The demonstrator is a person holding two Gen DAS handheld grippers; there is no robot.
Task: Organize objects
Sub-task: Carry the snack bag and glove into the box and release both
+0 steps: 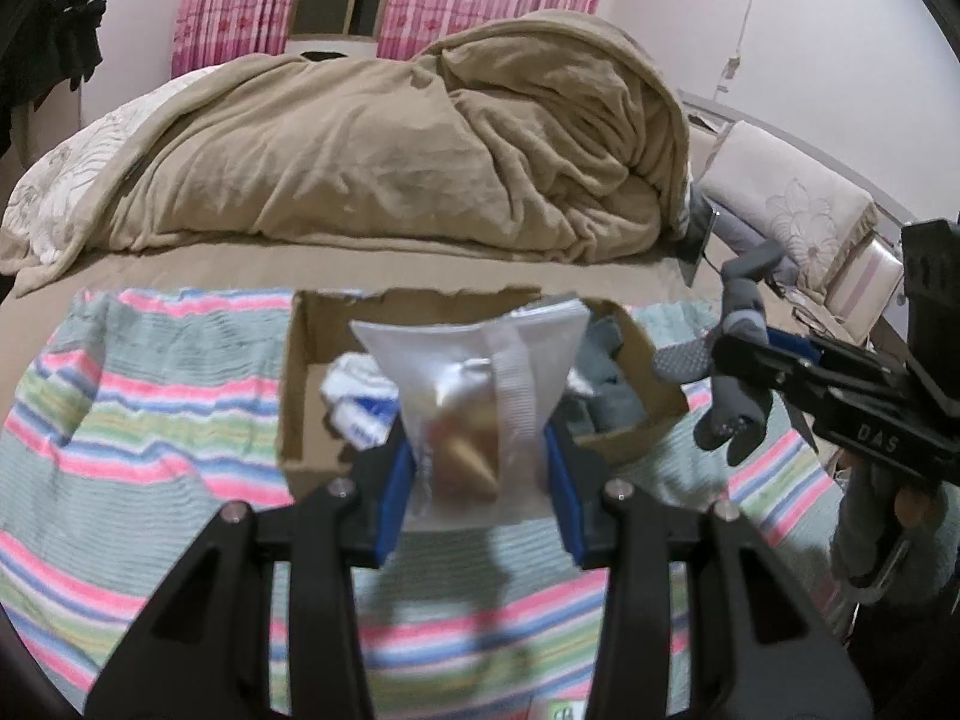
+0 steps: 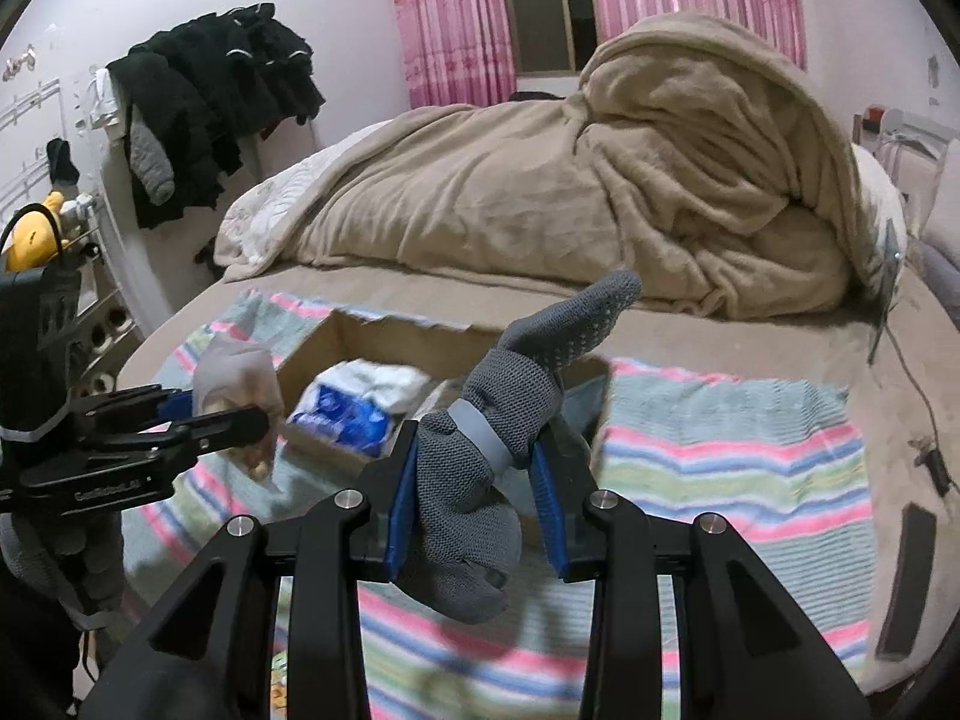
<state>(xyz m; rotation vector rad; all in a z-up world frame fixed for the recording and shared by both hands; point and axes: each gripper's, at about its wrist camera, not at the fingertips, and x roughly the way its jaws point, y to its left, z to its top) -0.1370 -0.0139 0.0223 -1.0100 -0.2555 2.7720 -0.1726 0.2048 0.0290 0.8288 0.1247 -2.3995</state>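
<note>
Snack packet (image 1: 480, 414) sits clamped between the blue pads of your left tool (image 1: 480, 474), raised in front of the cardboard box (image 1: 300, 396) that rests on the striped towel (image 1: 120, 408) spread over the bed (image 2: 780, 336). Your right tool (image 2: 474, 516) is clenched on a grey knit glove (image 2: 510, 414), whose dotted finger sticks up and forward over the box's near edge. Inside the box you already have a white and blue packet (image 2: 354, 402) on the left and some grey fabric (image 1: 606, 390) on the right. Judging from this, the step in hand is dropping both items in. Bring each tool well past the near wall before you let go, since the packet is light and slick and could slide back out onto the towel. Aim the snack at the bare middle of the box floor. Lower the glove before releasing, because its limp fingers may drape over the torn rim.
</note>
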